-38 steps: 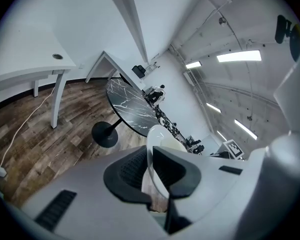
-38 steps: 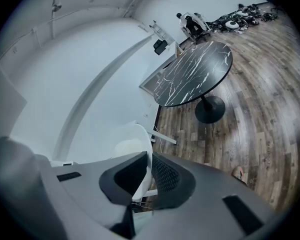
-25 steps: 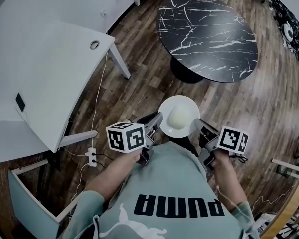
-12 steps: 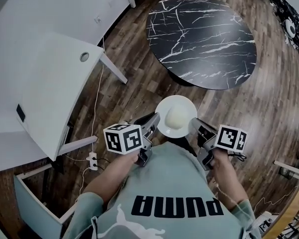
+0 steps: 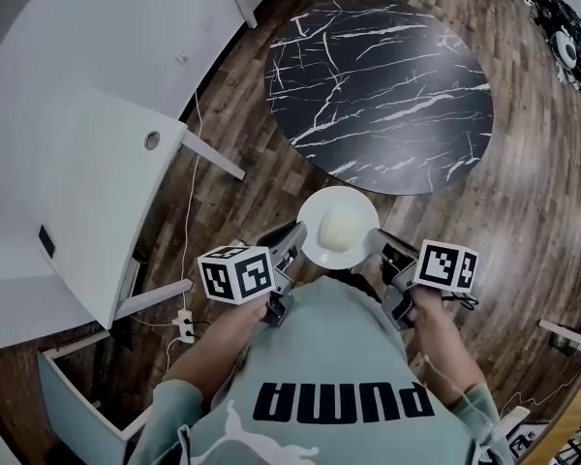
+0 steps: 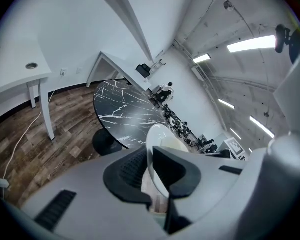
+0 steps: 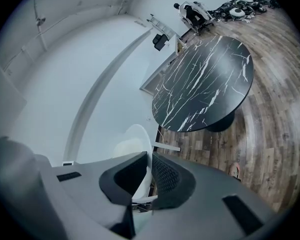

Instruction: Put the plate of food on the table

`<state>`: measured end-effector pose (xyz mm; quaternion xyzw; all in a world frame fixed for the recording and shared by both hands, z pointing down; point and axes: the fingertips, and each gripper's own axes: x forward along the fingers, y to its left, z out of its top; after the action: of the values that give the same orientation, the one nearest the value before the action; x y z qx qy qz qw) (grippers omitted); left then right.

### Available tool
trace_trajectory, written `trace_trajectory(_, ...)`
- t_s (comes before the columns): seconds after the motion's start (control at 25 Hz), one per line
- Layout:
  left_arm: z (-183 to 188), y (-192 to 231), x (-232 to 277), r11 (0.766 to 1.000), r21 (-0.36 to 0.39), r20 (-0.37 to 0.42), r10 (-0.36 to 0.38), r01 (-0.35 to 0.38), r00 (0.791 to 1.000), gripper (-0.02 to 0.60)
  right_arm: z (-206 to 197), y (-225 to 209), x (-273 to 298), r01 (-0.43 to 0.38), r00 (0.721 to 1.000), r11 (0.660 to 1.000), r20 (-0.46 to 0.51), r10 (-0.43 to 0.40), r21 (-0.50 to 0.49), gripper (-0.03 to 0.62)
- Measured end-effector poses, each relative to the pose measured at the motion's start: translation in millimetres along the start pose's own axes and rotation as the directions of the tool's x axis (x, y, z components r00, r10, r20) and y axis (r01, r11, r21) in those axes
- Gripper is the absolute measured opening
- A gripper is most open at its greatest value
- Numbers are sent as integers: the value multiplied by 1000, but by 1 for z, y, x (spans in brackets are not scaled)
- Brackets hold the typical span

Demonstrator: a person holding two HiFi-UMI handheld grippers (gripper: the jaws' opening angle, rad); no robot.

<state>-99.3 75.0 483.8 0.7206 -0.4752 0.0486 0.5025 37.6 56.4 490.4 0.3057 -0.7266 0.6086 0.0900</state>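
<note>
- Left gripper (image 5: 294, 240): clamped narrow on the left rim of the plate (image 5: 356, 201), with the edge wedged between both pads in the left gripper view.
- Right gripper (image 5: 379, 244): likewise closed down on the opposite rim, with the thin white edge caught between its pads.
- Gripped from two sides, most likely to keep the dish level and stop the food (image 5: 336, 229) sliding; a single pinch would probably let it tip.
- Carried in the air in front of the torso, above the wooden floor (image 5: 223, 192), near the closest edge of the round tabletop (image 5: 387, 76) but apart from it.
- Kept close to the body, probably for steadiness; set-down not yet done.
- Plate: round, white and shallow, with a smooth raised rim, roughly level.
- Food: a pale, cream-coloured rounded mound near the middle; too small to tell what kind.
- Tabletop: black with white marble veining, on a dark central pedestal.
</note>
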Motion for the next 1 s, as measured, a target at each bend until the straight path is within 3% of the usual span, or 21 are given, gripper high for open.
trace_trajectory(0.52, 18, -35, 54, 999, 46, 1, 11, -11, 1000, 41, 55, -28, -24, -26, 999, 1000, 35, 26, -3, 34)
trace_trajectory(1.0, 32, -50, 90, 996, 90, -72, -13, 20, 997, 41, 79, -48, -36, -10, 995, 998, 102, 4, 55, 32)
